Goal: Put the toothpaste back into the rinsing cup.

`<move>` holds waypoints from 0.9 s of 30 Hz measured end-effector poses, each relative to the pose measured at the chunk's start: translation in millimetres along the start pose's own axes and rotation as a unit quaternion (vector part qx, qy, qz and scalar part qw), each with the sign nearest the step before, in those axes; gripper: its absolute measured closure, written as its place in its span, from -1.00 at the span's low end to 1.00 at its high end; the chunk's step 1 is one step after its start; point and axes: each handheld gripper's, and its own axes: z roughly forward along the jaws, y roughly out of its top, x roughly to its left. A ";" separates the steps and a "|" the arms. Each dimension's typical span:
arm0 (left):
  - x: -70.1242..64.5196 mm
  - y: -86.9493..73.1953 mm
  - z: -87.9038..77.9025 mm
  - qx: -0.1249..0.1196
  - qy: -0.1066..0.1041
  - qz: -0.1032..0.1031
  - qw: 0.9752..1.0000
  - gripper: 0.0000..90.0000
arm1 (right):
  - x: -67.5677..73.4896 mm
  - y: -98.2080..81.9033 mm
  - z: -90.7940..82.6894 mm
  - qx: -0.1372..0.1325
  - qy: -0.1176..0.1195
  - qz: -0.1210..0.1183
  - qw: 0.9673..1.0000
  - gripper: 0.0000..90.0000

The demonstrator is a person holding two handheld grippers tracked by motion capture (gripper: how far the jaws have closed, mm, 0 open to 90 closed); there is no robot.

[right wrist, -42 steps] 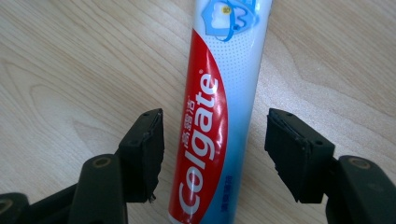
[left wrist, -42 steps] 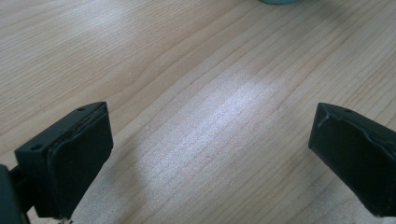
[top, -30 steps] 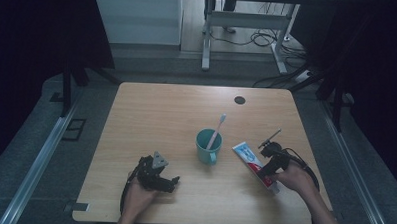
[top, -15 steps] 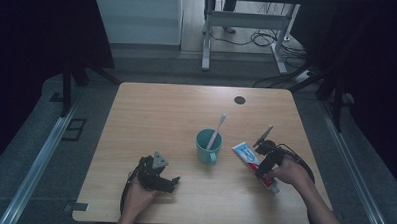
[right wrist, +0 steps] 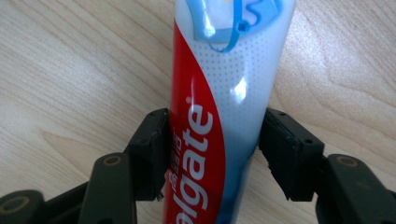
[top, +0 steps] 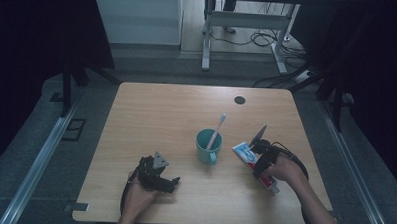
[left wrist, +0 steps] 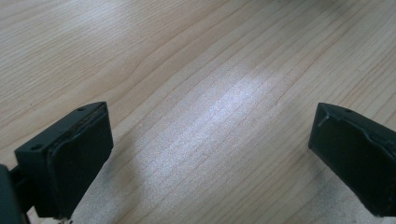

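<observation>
A red, white and blue toothpaste tube (top: 245, 153) (right wrist: 233, 70) lies flat on the wooden table (top: 161, 110), right of a teal cup (top: 207, 147) that holds a white toothbrush (top: 217, 128). My right gripper (top: 259, 166) (right wrist: 215, 144) straddles the tube's middle, and both pads press its sides, so it is shut on the tube. My left gripper (top: 170, 185) (left wrist: 210, 140) rests low at the front left of the table. Its jaws stand wide open over bare wood with nothing between them.
A small black round hole (top: 240, 100) marks the far right of the tabletop. The cup stands about a hand's width left of the tube. Dark floor, a metal rail (top: 39, 161) and desk legs (top: 206, 42) surround the table.
My right gripper has slid a little left and toward the front along the tube, and its grey plate has tilted. The left gripper has stayed put.
</observation>
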 end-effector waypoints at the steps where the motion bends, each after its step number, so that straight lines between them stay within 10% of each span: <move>1: 0.0 0.0 0.1 0.000 0.000 0.000 1.000 -1.00 | 0.3 0.9 0.5 0.001 0.001 0.000 1.000 -0.01; 27: -0.1 -0.2 -0.3 -0.001 0.001 -0.003 1.000 -1.00 | 0.4 1.2 -9.8 -0.001 -0.008 0.015 1.000 0.57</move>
